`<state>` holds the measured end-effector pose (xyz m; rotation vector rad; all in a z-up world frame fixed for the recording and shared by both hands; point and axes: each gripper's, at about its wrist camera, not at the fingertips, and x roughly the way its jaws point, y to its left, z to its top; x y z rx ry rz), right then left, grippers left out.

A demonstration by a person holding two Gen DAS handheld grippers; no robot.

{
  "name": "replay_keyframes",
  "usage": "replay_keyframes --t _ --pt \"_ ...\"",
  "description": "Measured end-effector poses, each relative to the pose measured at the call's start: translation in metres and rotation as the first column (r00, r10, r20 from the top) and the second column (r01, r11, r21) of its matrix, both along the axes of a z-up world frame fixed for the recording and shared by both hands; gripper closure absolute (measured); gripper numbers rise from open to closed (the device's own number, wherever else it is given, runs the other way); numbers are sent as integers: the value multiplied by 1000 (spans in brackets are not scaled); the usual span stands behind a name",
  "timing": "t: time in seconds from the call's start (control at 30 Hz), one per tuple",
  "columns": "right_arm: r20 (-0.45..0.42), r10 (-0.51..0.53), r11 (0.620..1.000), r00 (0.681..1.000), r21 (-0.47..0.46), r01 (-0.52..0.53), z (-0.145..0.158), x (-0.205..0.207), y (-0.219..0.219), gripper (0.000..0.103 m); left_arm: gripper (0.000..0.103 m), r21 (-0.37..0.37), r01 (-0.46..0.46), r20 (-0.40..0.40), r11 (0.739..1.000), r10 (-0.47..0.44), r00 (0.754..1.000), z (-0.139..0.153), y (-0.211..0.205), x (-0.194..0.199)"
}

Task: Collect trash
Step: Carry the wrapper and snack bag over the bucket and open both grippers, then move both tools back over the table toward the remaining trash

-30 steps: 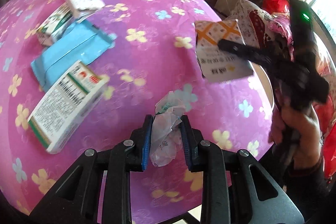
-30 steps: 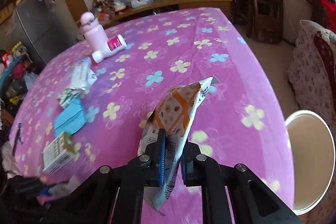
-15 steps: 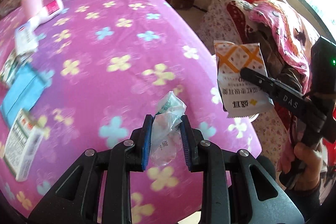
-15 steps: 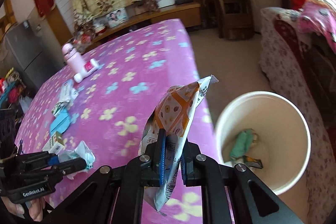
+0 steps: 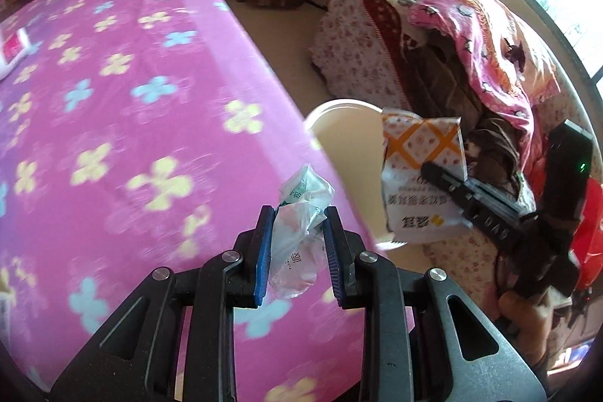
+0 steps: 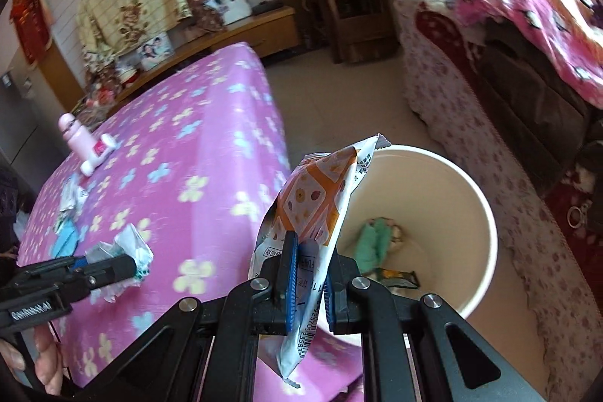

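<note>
Clearly both pieces are light, limp film. The left hand-held gripper [image 5: 297, 232] pinches a crumpled clear plastic wrapper [image 5: 301, 213] at lower centre; the right hand-held gripper [image 6: 307, 274] clamps a glossy orange-and-white snack packet [image 6: 316, 198] by its flat middle, beside the smooth cream bin [image 6: 471, 198] off the worktop [image 6: 181, 168].

Left tool [image 5: 296, 234] and right tool [image 6: 309, 274] both clamped, angled downward

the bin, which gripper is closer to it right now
Right. The right gripper holds its snack packet at the bin's rim; the left gripper is over the table beside it.
</note>
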<state>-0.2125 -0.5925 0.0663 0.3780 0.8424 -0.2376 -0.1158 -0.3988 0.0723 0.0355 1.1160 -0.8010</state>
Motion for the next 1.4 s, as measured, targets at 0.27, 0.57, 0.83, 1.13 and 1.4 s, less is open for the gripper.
replay_keyframes --t 0.27,0.57,0.83,1.13,1.4 --pt "-56 -100 995 993 0 100 -23 -14 -39 92 79 -63 79 -58 995 -83 995 -4 -64 3" --pt "-90 -191 981 977 23 194 -42 -14 -67 57 69 -105 88 -114 991 -100 988 -21 -100 11" --pt "-105 -225 972 969 46 231 -47 -31 -66 51 48 -104 65 -128 992 -79 989 -30 -95 16" --pt "-68 -211 977 975 20 213 -23 -47 -32 51 48 11 63 -7 998 -63 998 -14 -65 0" --pt "-68 -169 986 983 -16 168 -5 -48 3 50 48 71 49 76 996 -54 996 -5 -27 -10"
